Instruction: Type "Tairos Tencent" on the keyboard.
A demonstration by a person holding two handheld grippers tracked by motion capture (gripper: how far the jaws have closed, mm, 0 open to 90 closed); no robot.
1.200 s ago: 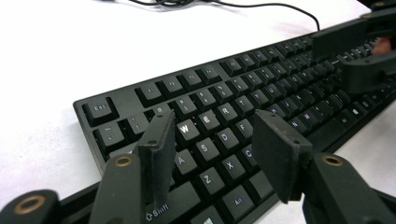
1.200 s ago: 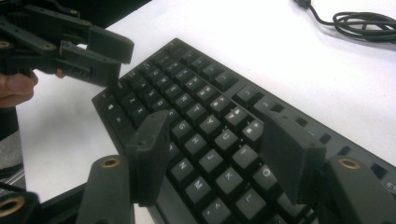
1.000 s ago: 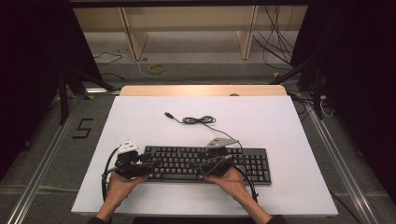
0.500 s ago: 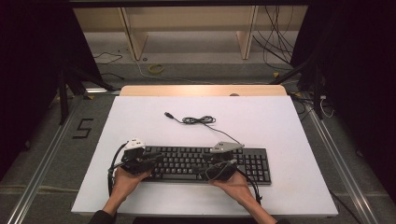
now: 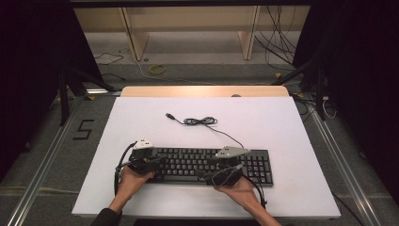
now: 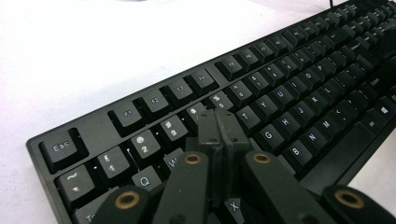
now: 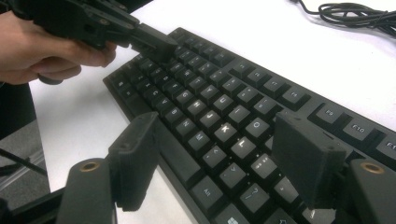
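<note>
Keyboard (image 5: 207,165) (one, black) beneath two grippers, left gripper (image 6: 218,128) closed.

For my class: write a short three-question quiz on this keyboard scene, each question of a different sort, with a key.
1. True or false: the left hand-held gripper has its jaws shut together over the keyboard.
2. Multiple choice: the keyboard's cable lies (A) coiled on the table beyond the keyboard, (B) under the keyboard, (C) between a gripper's jaws.
3. Fill in: the right hand-held gripper has its jaws ____, with nothing pressed between them.

Key: 1 true; 2 A; 3 open.
</note>
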